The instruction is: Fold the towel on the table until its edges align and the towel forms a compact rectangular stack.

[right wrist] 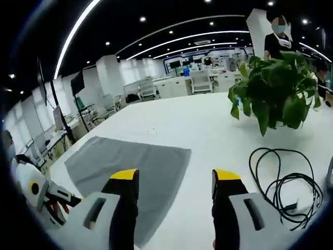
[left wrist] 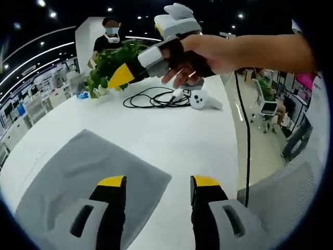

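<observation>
A: The grey towel [left wrist: 88, 177] was seen spread flat on the white desk [left wrist: 171, 130], near the desk's front edge, unfolded and with a few shallow creases.

B: And the left gripper [left wrist: 158, 190]? Its jaws were held apart above the towel's near corner, with nothing between them.

A: The same was noted of the right gripper [right wrist: 177, 182]: released, empty, poised over the towel's [right wrist: 130, 166] edge. In the left gripper view it was caught raised over the desk, a hand [left wrist: 208, 52] wrapped round it.

B: Handling was judged easy: a thin, soft, light cloth, limp once lifted, likely to slide a little on the smooth top.

A: So two neighbouring corners were reckoned the best hold, one per gripper, pinched at the hem.

B: Farther back, a potted plant [right wrist: 276, 94], a coiled black cable [right wrist: 283, 179] and a white controller [left wrist: 204, 100] were spotted, well apart from the towel.
</observation>
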### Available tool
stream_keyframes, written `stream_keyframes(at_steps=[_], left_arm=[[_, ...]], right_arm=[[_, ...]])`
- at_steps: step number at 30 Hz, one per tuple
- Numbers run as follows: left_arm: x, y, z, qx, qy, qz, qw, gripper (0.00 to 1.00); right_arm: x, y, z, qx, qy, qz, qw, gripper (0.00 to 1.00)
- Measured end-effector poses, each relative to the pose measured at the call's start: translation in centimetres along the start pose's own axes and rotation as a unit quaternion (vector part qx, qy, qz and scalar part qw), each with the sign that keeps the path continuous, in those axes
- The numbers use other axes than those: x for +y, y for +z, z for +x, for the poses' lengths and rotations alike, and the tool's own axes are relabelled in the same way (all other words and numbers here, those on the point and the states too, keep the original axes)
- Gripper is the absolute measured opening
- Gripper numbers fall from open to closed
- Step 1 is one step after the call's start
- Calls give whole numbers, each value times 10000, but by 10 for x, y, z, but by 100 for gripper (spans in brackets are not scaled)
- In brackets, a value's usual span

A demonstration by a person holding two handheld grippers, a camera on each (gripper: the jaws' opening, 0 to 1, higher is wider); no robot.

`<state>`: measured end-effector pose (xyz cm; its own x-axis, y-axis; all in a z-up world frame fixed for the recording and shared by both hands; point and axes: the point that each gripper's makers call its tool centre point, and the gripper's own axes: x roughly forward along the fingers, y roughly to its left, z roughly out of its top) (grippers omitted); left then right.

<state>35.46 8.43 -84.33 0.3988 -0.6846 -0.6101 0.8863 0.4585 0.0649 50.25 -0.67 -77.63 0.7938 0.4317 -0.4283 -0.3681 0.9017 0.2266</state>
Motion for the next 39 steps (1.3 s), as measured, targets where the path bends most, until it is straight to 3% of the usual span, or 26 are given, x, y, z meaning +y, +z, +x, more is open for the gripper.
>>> stream_keyframes(at_steps=[4,6,12,15,20,27,35,39], left_arm=[[1,-2,11,56,-102,104,9999,47],[-1,-7,18,163,-187,-69,9997,47],[-5,-13,33,294,-314,-49,9991,42],[-6,-17,43,430,-386,-85,9983,41],[-4,-20,54,571,-385,-178,9975,39],[-7,-29,61,880,-525,-1,9947,27],[-10,-33,70,1049,-592,148,9926,25],[-11,-32,71,1049,-598,171,9925,24]], right_arm=[[0,-3,17,95,23,-32,9999,52],[0,-3,25,113,41,-38,9999,51],[-1,-11,48,317,107,-86,9994,47],[-2,-9,55,188,123,-1,9997,49],[-5,-16,74,308,146,80,9994,49],[-6,-24,96,493,202,86,9985,47],[-17,-24,117,599,45,-89,9982,47],[-33,-21,132,529,-241,-231,9980,51]])
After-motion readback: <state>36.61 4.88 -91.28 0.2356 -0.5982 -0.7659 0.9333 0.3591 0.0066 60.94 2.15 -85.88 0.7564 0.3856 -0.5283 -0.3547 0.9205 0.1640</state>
